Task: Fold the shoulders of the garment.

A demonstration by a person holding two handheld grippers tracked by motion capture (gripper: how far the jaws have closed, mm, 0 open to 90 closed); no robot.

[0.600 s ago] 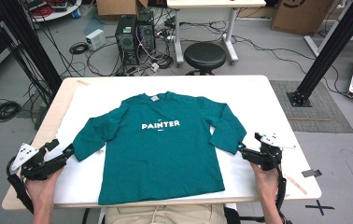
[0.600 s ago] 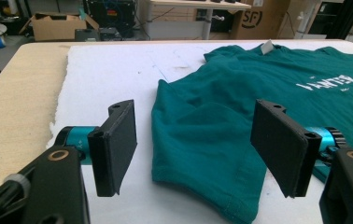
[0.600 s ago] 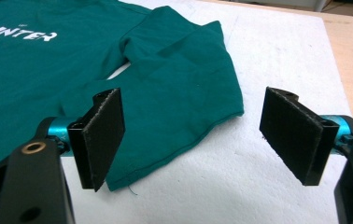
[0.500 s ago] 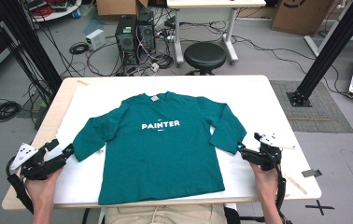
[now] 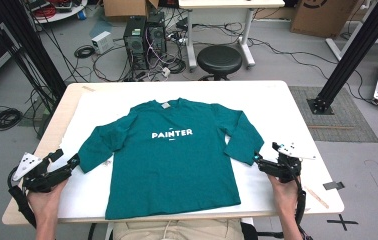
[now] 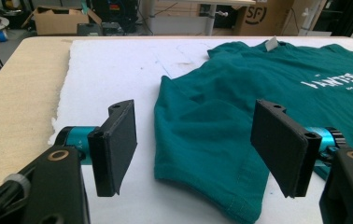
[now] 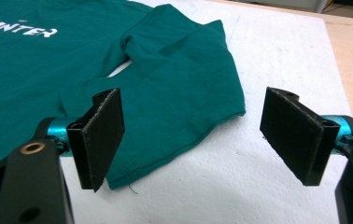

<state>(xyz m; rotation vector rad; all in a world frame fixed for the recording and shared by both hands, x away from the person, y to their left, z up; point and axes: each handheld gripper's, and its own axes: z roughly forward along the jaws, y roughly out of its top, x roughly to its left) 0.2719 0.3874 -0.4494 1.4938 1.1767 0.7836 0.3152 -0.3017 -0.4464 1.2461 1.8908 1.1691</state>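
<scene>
While both tongs (image 5: 74, 161) (image 5: 258, 159) gaped wide at the sleeve cuffs (image 5: 88, 159) at nine and three o'clock, pinching each hem squarely seemed wisest.

Grey floor (image 5: 277, 65), black stool (image 5: 219, 59), computer towers (image 5: 144, 32), tangled cables (image 5: 84, 51), cardboard boxes (image 5: 322, 17)

**Handheld gripper units — appearance**

Each unit, left gripper (image 5: 67, 162) and right gripper (image 5: 259, 161), has a black body with two flat rectangular black jaws. The pads (image 7: 101, 135) are faced with coarse, felt-like material. Teal anodised cylinders sit behind the jaws — brass-coloured fasteners mark the housings. A pale three-cornered plate tops each body; black cables trail rearward.
</scene>
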